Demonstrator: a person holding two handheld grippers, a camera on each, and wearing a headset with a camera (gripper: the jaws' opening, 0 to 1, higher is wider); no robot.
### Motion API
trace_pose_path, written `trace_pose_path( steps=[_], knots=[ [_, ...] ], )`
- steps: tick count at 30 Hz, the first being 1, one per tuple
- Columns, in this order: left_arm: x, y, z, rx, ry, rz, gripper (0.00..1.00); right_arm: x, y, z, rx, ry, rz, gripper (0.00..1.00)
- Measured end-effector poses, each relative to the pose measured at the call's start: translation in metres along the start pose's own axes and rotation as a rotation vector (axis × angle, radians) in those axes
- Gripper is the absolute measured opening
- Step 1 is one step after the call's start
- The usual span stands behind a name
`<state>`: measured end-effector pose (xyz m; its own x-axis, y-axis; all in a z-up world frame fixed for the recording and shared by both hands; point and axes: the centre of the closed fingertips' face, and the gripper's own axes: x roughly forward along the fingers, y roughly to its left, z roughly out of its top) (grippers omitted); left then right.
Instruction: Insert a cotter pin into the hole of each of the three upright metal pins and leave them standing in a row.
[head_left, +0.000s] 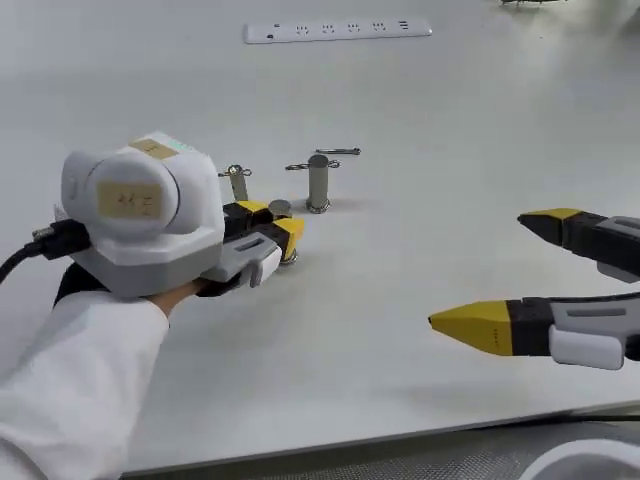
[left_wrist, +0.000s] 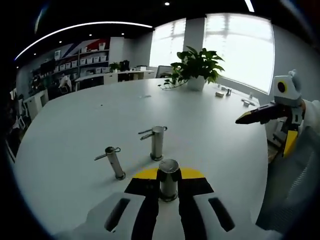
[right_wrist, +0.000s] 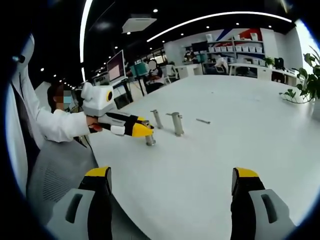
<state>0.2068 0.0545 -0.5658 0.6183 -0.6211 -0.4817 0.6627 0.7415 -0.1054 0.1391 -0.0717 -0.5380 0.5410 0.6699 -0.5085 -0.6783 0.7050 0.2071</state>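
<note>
Head view. Left gripper (head_left: 274, 220) covers the shaft of the short upright steel pin (head_left: 281, 209); cap and foot edge visible, grip contact hidden here. Right gripper (head_left: 477, 270): rear cut off at the 3 o'clock edge. Thin dark object (head_left: 530, 3) at 1 o'clock, clipped by the top edge, not identifiable. White power strip (head_left: 338, 31) at 12 o'clock: markings too small. Right gripper view: cross-hole in the tall steel pin (right_wrist: 176, 123) too small to tell.
</note>
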Motion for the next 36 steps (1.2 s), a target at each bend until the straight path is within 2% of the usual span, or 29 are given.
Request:
trace_pose_path(
  steps=[4, 5, 15, 18, 21, 24, 26, 28, 29, 30, 32, 33, 36],
  knots=[
    [0.002, -0.001, -0.006, 0.001, 0.017, 0.005, 0.1, 0.0, -0.001, -0.001, 0.003, 0.001, -0.003, 0.98],
    [0.002, 0.0, -0.005, 0.003, 0.007, 0.012, 0.1, 0.0, -0.001, -0.001, 0.003, 0.003, -0.005, 0.98],
    [0.002, 0.002, -0.005, -0.001, 0.013, 0.039, 0.1, 0.0, -0.002, -0.002, 0.006, 0.004, -0.004, 0.98],
    [0.0, 0.0, -0.006, 0.033, 0.014, 0.047, 0.11, 0.001, -0.001, -0.003, 0.007, 0.004, -0.004, 0.98],
    [0.0, 0.001, -0.007, 0.024, 0.015, 0.053, 0.11, 0.002, -0.001, -0.003, 0.007, 0.005, 0.0, 0.98],
    [0.0, 0.0, -0.004, 0.057, 0.008, 0.037, 0.12, 0.003, 0.0, -0.004, 0.006, 0.006, 0.003, 0.98],
    [-0.003, 0.001, 0.0, 0.061, 0.003, 0.039, 0.19, 0.003, 0.0, -0.004, 0.007, 0.005, 0.003, 0.98],
    [-0.005, 0.003, 0.004, 0.067, 0.002, 0.035, 0.34, 0.002, 0.0, -0.004, 0.007, 0.005, 0.004, 0.98],
    [-0.006, 0.003, 0.002, 0.085, 0.02, 0.022, 0.39, 0.003, -0.001, -0.004, 0.007, 0.005, 0.004, 0.98],
    [-0.01, 0.005, -0.003, 0.139, 0.069, 0.011, 0.41, 0.003, 0.0, -0.004, 0.006, 0.007, 0.005, 0.98],
    [-0.015, 0.008, -0.006, 0.191, 0.1, 0.004, 0.42, 0.003, -0.001, -0.005, 0.006, 0.01, 0.004, 0.98],
    [-0.018, 0.007, -0.007, 0.197, 0.106, -0.012, 0.45, 0.003, -0.001, -0.005, 0.006, 0.01, 0.004, 0.98],
    [-0.028, 0.007, -0.008, 0.166, 0.096, -0.056, 0.58, 0.002, -0.003, -0.007, 0.003, 0.018, 0.0, 0.98]
  ],
)
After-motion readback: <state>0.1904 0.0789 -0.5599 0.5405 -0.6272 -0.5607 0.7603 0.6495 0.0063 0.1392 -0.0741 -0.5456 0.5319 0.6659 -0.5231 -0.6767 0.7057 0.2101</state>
